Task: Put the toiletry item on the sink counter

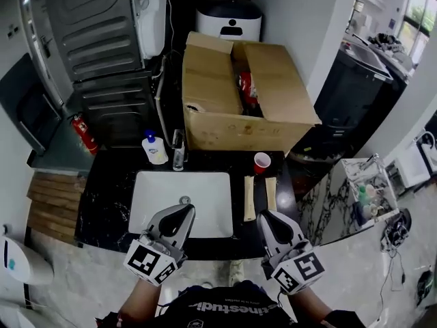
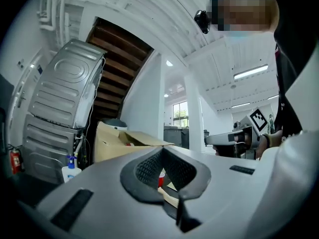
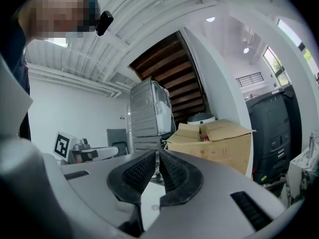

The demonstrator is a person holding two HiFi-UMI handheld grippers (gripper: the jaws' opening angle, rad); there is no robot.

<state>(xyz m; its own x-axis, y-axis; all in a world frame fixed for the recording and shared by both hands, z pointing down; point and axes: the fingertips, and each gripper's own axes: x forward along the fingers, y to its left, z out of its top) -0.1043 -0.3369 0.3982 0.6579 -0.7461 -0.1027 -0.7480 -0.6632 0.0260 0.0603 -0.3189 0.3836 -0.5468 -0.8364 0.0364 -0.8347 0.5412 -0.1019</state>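
A white pump bottle with a blue top [image 1: 155,148] stands on the black sink counter [image 1: 109,197] behind the white basin [image 1: 205,190], beside the faucet [image 1: 178,150]. In the left gripper view the pump bottle [image 2: 71,169] shows at the far left. My left gripper [image 1: 186,209] hovers over the basin's front edge, shut, with nothing between its jaws; its tips [image 2: 162,151] meet. My right gripper [image 1: 263,215] hangs over the counter's front right, shut and empty, its pads [image 3: 157,153] nearly touching.
An open cardboard box [image 1: 239,94] with a red item inside fills the back of the counter. A red cup [image 1: 261,162] and two cream sticks [image 1: 249,198] lie right of the basin. A grey machine [image 1: 102,26] and a fire extinguisher [image 1: 85,134] stand at back left.
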